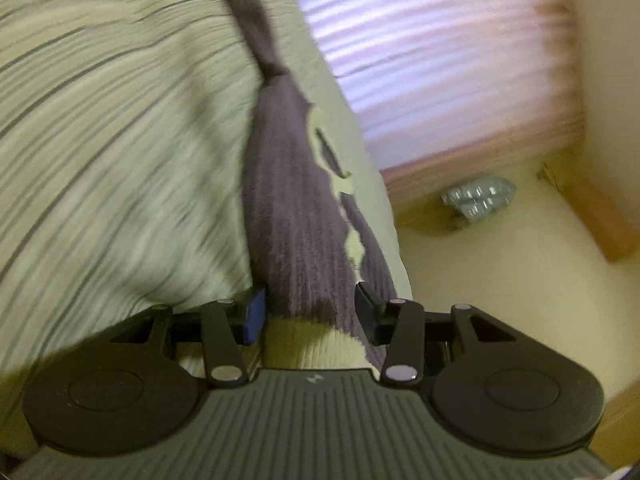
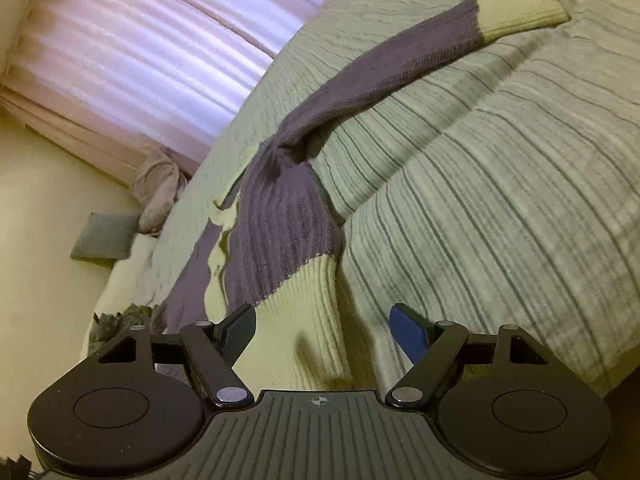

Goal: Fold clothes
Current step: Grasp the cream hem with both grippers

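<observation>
Lying rumpled on the striped bed, the purple-and-cream sweater runs its long axis away from you, one sleeve stretched toward the far right. Your right claw stands wide, straddling the cream hem. Your left claw has purple knit between its partly parted fingers; whether it pinches the cloth, you cannot tell.

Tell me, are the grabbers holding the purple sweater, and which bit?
Neither has clamped. The left gripper and right gripper are open, each straddling the sweater at its cream hem band.
</observation>
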Demonstrator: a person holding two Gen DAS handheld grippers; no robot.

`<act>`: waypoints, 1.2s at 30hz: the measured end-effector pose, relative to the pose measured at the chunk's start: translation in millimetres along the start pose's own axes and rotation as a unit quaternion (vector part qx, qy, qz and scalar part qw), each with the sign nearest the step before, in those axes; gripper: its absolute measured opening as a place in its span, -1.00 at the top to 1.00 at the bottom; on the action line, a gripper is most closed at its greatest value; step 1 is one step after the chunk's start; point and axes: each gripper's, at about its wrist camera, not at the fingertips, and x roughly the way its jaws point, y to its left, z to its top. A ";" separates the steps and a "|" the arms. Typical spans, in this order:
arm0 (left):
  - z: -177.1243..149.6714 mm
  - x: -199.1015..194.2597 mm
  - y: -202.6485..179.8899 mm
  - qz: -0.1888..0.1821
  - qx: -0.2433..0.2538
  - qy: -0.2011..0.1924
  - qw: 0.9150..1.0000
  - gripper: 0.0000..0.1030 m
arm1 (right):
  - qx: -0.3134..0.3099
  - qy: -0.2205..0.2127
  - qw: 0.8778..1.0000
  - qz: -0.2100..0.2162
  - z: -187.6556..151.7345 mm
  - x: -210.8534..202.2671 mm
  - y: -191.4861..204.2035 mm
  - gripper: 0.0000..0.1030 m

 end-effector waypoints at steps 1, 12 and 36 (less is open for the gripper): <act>4.4 4.9 -1.7 0.006 0.016 0.001 1.000 0.21 | -0.002 0.000 1.000 0.003 1.8 0.2 -0.2 -0.51; 2.9 34.1 10.4 -0.062 0.046 0.072 0.994 0.44 | -0.020 0.027 0.996 0.077 14.2 20.6 -15.3 -0.42; -46.2 -10.4 -69.5 0.256 0.282 0.098 0.920 0.58 | -0.106 0.053 0.986 -0.118 -15.1 7.6 43.3 0.57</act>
